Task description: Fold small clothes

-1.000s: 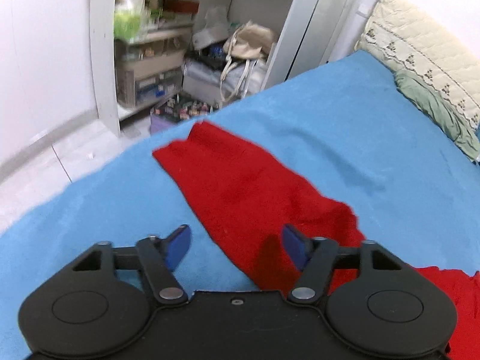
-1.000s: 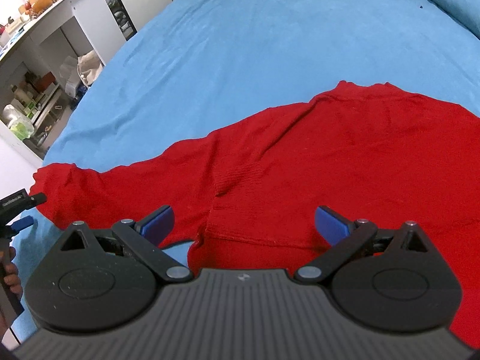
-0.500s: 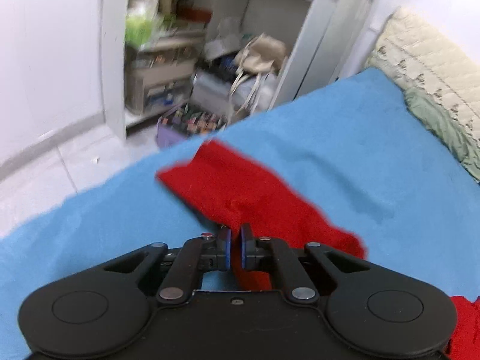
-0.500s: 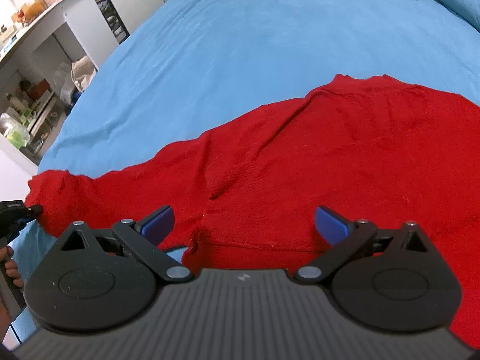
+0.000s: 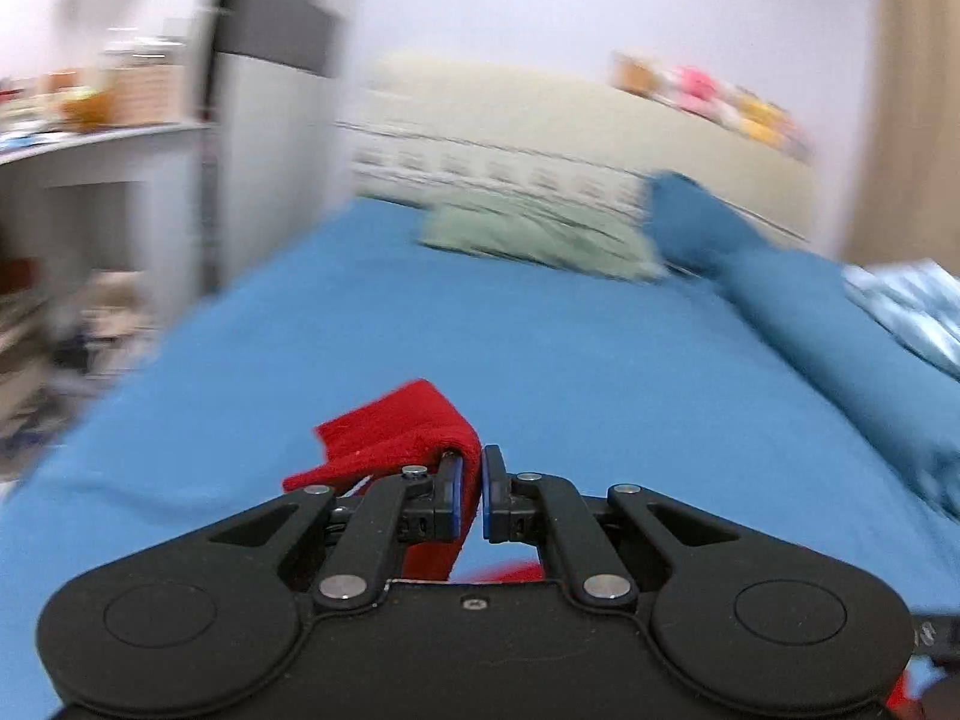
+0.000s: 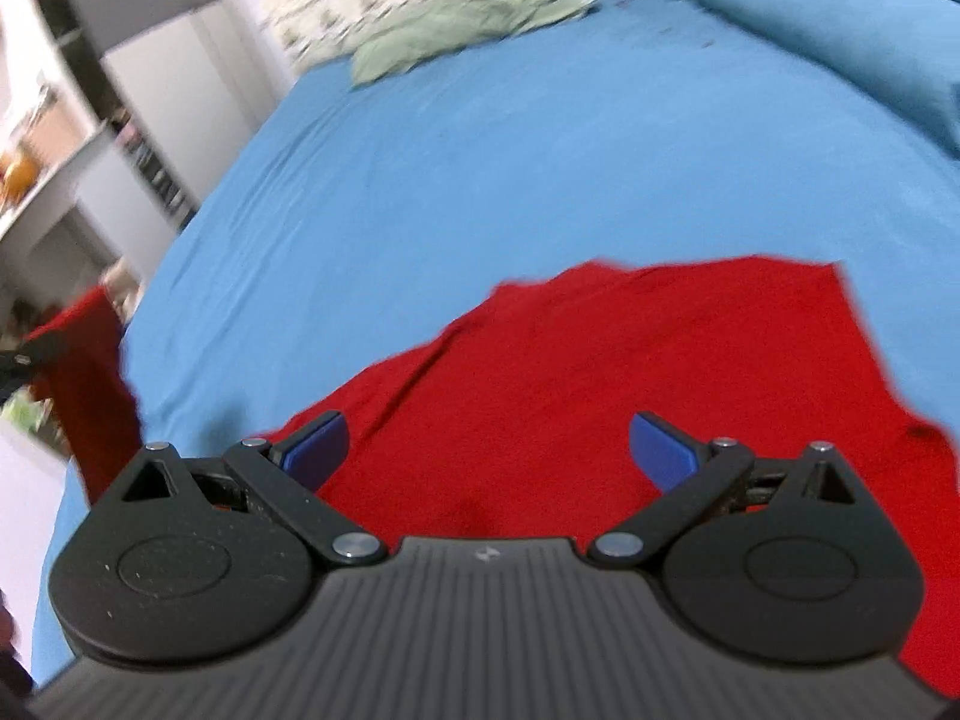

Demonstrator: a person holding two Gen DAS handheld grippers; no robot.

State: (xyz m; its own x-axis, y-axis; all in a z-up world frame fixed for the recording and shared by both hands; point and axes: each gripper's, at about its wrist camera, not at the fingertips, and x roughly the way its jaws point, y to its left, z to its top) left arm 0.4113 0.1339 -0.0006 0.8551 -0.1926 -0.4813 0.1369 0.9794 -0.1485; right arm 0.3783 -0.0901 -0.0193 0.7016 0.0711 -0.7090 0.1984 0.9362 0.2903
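A red knit garment [image 6: 630, 372] lies spread on the blue bed sheet [image 6: 480, 156]. My left gripper [image 5: 471, 483] is shut on the end of its red sleeve [image 5: 396, 432] and holds it lifted above the sheet. In the right wrist view the lifted sleeve [image 6: 90, 372] hangs at the far left. My right gripper [image 6: 489, 450] is open and empty, hovering just above the garment's body.
A green pillow [image 5: 534, 234], a cream headboard cover [image 5: 540, 138] and a rolled blue blanket [image 5: 840, 324] lie at the bed's head and right side. White shelves and a cabinet [image 5: 120, 180] stand left of the bed.
My left gripper closed on the sleeve end, lifted it off the sheet and swung toward the head of the bed. My right gripper stayed open and moved forward over the garment.
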